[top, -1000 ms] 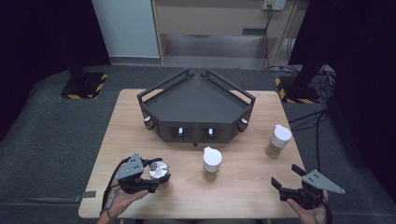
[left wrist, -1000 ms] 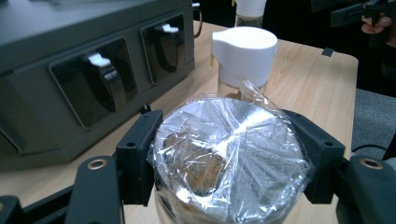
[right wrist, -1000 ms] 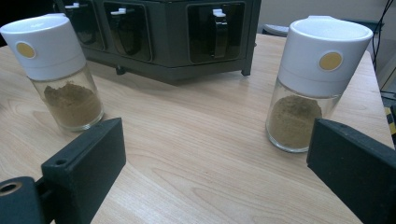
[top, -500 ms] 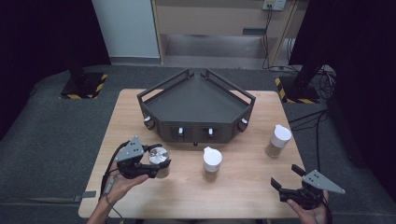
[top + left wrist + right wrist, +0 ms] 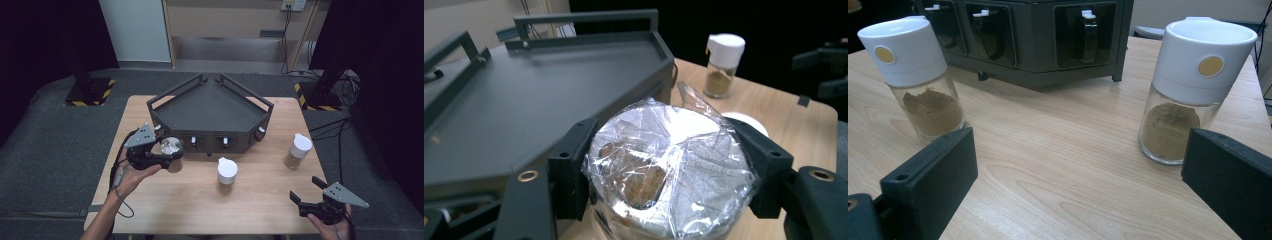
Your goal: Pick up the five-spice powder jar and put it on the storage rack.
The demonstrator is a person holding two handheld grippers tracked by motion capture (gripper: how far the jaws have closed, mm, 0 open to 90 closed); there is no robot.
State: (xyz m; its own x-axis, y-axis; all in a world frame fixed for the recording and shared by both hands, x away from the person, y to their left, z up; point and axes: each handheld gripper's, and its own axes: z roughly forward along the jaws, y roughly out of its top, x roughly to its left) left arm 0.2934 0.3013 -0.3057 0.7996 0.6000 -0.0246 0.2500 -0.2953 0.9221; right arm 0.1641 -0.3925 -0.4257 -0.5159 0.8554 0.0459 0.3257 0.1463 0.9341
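- Left tongs (image 5: 167, 159) are up off the wooden surface (image 5: 260, 200), clamped on a foil-topped jar (image 5: 171, 147), one black jaw pressing either side of it
- In the left gripper view that jar (image 5: 669, 165) sits square between the jaws, its top covered in crinkled clear wrap with something brown showing through
- The jar hangs just at the front left corner of the dark rack (image 5: 210, 112), close to its front wall, and in the high view I cannot tell whether they touch
- The rack is a dark grey angular tray with raised rails, standing at the back middle of the surface; its front face carries small handles
- Right tongs (image 5: 309, 192) sit low at the near right edge of the surface, jaws spread wide with nothing between them
- Looking along them in the right gripper view: two white-capped spice jars standing upright, one left (image 5: 918, 75), one right (image 5: 1193, 85), each with tan powder in the bottom
- From above, one spice jar (image 5: 226, 175) stands mid-surface before the rack, the other (image 5: 298, 151) off to the right, well apart
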